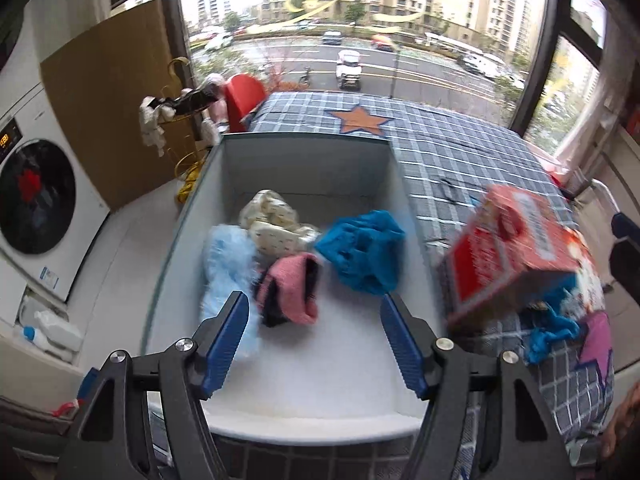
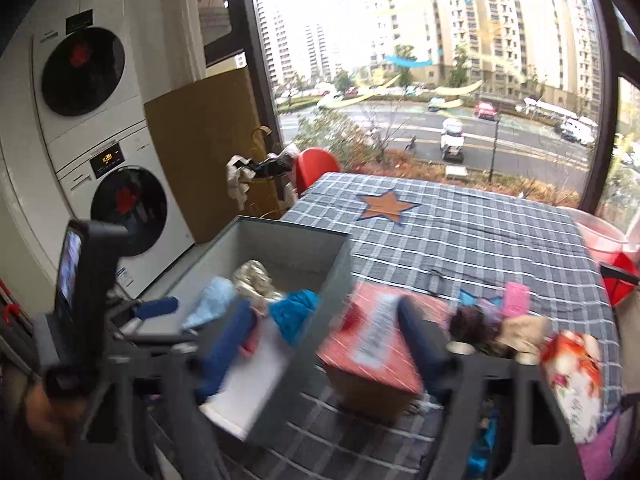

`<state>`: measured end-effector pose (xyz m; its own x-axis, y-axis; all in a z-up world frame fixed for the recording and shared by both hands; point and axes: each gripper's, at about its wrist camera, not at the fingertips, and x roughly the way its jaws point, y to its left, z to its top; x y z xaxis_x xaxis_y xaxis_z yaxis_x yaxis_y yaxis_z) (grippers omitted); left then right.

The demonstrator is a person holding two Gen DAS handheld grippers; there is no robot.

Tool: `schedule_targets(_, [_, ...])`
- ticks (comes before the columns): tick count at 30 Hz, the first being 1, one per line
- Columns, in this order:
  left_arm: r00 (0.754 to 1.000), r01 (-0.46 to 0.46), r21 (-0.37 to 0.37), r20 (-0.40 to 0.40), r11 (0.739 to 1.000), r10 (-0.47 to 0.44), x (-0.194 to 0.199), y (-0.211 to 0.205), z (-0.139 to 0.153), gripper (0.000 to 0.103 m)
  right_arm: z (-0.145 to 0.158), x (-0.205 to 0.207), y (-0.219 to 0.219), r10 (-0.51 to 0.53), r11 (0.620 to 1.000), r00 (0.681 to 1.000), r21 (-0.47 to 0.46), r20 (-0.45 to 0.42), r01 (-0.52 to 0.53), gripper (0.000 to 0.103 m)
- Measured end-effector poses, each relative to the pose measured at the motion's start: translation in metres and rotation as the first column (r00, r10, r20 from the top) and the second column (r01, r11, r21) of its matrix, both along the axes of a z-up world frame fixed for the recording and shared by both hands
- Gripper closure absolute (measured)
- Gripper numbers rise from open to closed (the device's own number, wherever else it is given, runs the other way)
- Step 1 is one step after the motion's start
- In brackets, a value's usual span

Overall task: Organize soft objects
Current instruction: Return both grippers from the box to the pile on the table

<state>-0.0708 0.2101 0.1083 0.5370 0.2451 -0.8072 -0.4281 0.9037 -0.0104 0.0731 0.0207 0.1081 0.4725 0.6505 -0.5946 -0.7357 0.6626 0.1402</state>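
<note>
Soft cloth items, four in count, lie in the white-lined grey rectangular storage bin [image 1: 304, 168] in the left wrist view: a bright blue crumpled cloth [image 1: 362, 254] near the right wall, a pink knitted piece with a dark lining [image 1: 290, 288] at the middle, a pale blue fluffy cloth [image 1: 228, 276] along the left wall, and a cream patterned cloth [image 1: 272, 220] behind them, all touching or nearly so. The left claw [image 1: 314, 342] hangs above the bin's near end, its two blue ribbed pads spread wide with nothing between them. Right of the bin, on the grey plaid bench cover with an orange star [image 1: 362, 120], stands a tilted red and white cardboard box [image 1: 516, 248]; its label is too blurred to read. More blue cloth [image 1: 554, 328] lies at its foot. One white front-loading washer [image 1: 36, 200] shows at left, its orange display unreadable. In the right wrist view, the same bin [image 2: 308, 256] sits at the bench's left edge with the cloths inside, the red box [image 2: 372, 344] just beside it. The right claw [image 2: 328, 344] is blurred, its dark blue pads set wide apart either side of the box, not touching it. A small pile of soft toys [image 2: 504, 320] and a red floral item [image 2: 576, 376] lie at right. Two stacked white washers [image 2: 112, 160] stand at left; the display digits cannot be read.
</note>
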Motion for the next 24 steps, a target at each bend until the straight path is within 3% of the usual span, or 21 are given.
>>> schedule_targets(6, [0.979,0.202,-0.031,-0.002,0.979,-0.202,0.003,-0.083,-0.001,0.031,-0.029,0.003,-0.103,-0.167,0.985,0.986,-0.044,-0.01,0.167,0.017])
schedule_targets(11, [0.919,0.388,-0.068,-0.045,0.919,-0.392,0.029,-0.166,-0.028,0.031,-0.07,0.009,-0.159,-0.27,0.956,0.961,-0.133,-0.061,0.26,0.017])
schedule_targets(19, [0.851,0.516,-0.046,-0.087,0.855,-0.518,0.096,-0.25,-0.076,0.031,-0.106,0.004,-0.219,-0.392,0.919,0.903,-0.113,-0.176,0.377,0.017])
schedule_targets(24, [0.839,0.535,-0.035,-0.098,0.844,-0.536,0.132,-0.275,-0.096,0.031,-0.11,0.001,-0.242,-0.428,0.904,0.882,-0.101,-0.194,0.416,0.017])
